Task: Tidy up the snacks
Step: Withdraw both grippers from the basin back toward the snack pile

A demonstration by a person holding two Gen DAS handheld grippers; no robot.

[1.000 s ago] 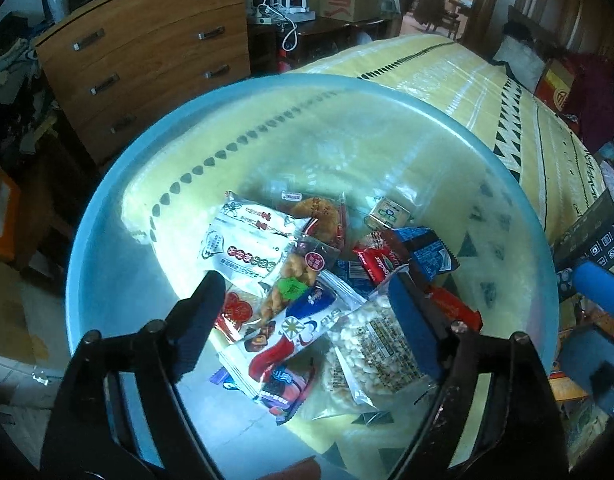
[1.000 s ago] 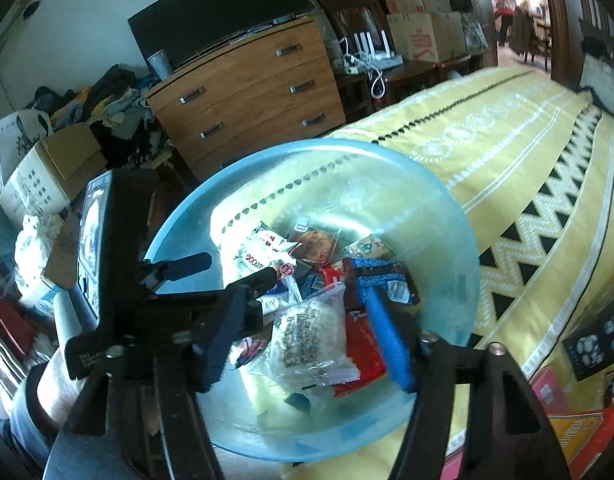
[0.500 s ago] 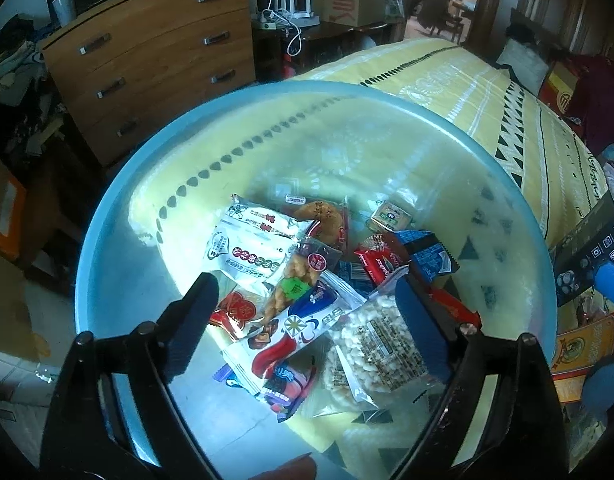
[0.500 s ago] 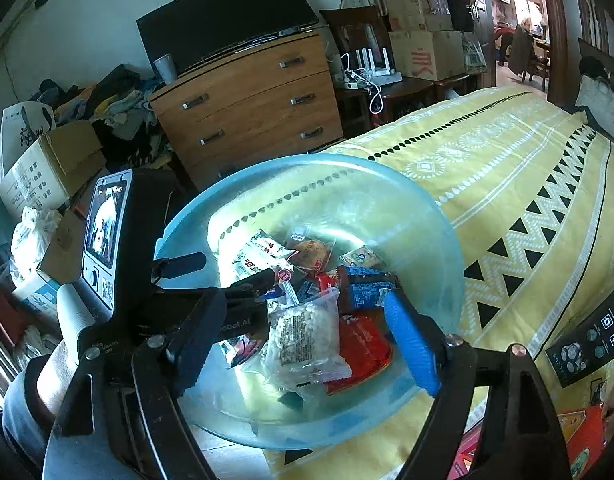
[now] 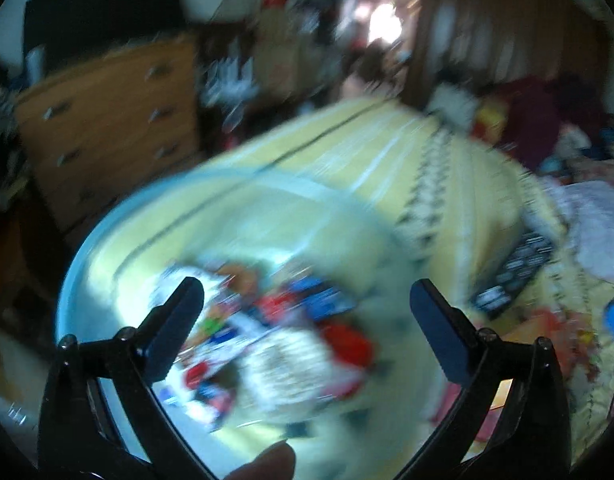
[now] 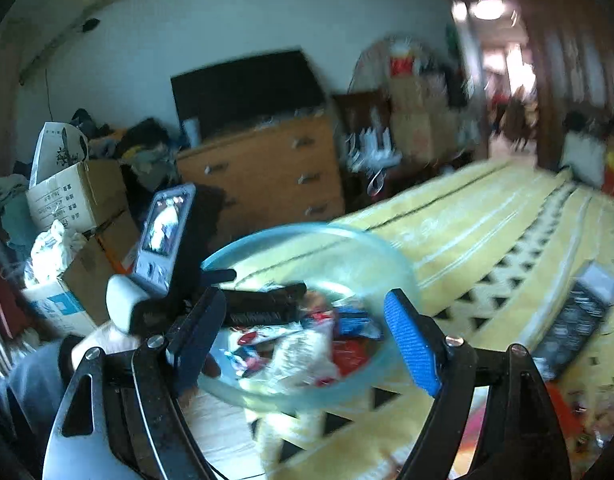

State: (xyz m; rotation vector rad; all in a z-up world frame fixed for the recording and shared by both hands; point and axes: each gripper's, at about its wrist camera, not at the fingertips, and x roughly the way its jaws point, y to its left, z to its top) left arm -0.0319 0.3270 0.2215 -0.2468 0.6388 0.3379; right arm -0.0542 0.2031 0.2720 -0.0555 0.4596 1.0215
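Observation:
A clear blue plastic bowl (image 5: 91,240) (image 6: 307,229) sits on the yellow bedspread. It holds a blurred heap of snack packets (image 5: 275,336) (image 6: 307,344), with a white puffed-snack bag (image 6: 303,356) at the front. My left gripper (image 5: 303,286) hangs above the near side of the bowl. Its jaws are opening wide and nothing is gripped between them. My right gripper (image 6: 303,295) is open, back from the bowl and empty. In the right wrist view the left gripper's black fingers (image 6: 267,294) reach over the bowl's left rim.
A wooden dresser (image 6: 267,176) with a dark TV (image 6: 247,88) stands behind the bed. Cardboard boxes (image 6: 67,196) and clutter fill the left. A black remote (image 6: 575,320) (image 5: 515,276) lies on the bedspread (image 6: 487,220) to the right. A thumb (image 5: 263,464) shows at the bottom edge.
Both grippers have risen and pulled back from the bowl, which now looks smaller and lower. Both pairs of jaws stand wider apart. The views have tilted up and blurred.

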